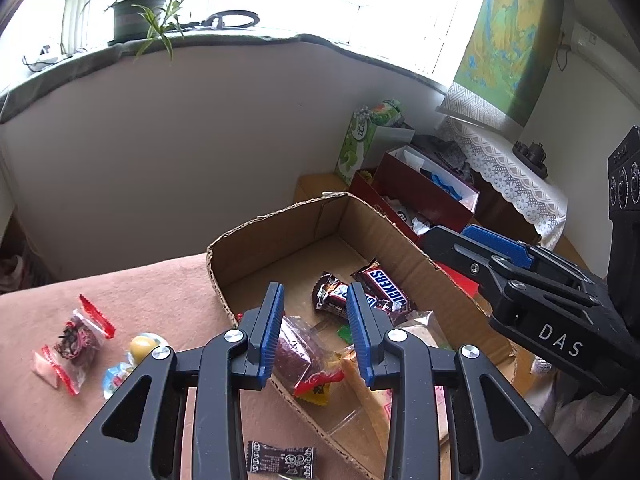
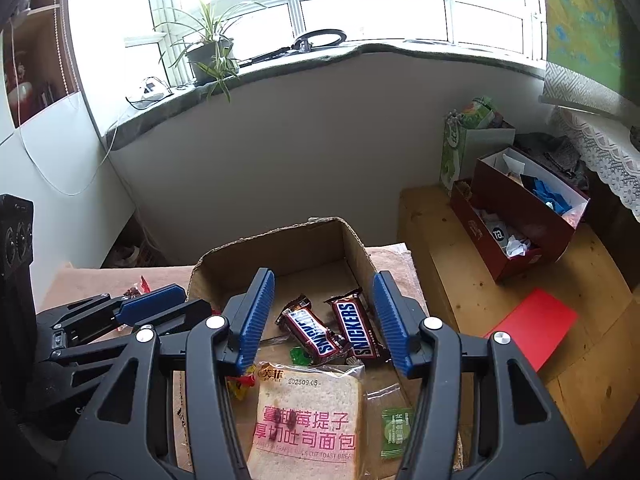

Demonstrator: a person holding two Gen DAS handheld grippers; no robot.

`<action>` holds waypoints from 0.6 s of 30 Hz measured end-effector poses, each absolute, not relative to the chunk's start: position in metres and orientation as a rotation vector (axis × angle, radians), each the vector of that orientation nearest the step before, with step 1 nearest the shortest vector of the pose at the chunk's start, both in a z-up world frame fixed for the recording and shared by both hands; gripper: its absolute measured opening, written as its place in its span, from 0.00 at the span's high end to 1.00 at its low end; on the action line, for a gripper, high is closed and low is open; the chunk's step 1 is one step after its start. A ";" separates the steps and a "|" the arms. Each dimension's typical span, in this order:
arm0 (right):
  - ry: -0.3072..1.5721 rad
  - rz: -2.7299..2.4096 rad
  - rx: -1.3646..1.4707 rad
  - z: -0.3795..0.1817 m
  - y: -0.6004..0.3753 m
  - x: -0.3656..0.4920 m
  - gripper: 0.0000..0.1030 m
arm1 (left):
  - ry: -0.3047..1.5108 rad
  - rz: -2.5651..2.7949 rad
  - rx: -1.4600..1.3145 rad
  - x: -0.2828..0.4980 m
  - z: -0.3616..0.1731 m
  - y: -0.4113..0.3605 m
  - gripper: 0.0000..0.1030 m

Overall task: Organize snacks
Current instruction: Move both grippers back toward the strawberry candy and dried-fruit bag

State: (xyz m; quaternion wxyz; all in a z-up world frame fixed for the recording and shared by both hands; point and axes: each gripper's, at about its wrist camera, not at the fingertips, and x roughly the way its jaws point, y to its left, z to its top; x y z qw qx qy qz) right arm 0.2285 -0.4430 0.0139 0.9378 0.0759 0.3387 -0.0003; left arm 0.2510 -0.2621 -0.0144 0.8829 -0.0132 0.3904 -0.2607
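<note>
An open cardboard box (image 1: 280,228) (image 2: 280,240) holds two Snickers bars (image 2: 354,326) (image 1: 384,286), a wrapped toast slice (image 2: 308,424), a green packet (image 2: 396,432) and a dark red snack pack (image 1: 292,356). My left gripper (image 1: 316,332) is open and empty above the box's near-left corner. My right gripper (image 2: 324,320) is open and empty above the box, over the Snickers bars; it also shows in the left wrist view (image 1: 480,248). Loose snacks lie on the pink cloth left of the box: a red-edged clear pack (image 1: 78,340), a yellow candy (image 1: 142,346), a black packet (image 1: 280,458).
The box sits on a pink-covered table (image 1: 120,288). To the right is a wooden bench (image 2: 480,280) with a dark red box (image 2: 520,216), a green bag (image 2: 456,152) and a red card (image 2: 532,328). A white wall and windowsill with a plant (image 2: 212,52) stand behind.
</note>
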 end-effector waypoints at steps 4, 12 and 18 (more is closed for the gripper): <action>0.681 -0.006 0.154 0.021 -0.440 0.218 0.41 | 0.802 -0.539 -0.035 0.245 -0.008 -0.254 0.70; 0.655 0.008 0.155 0.037 -0.424 0.188 0.40 | 0.779 -0.517 -0.051 0.228 0.007 -0.219 0.65; 0.630 0.043 0.155 0.046 -0.405 0.164 0.28 | 0.745 -0.460 -0.104 0.213 0.022 -0.171 0.63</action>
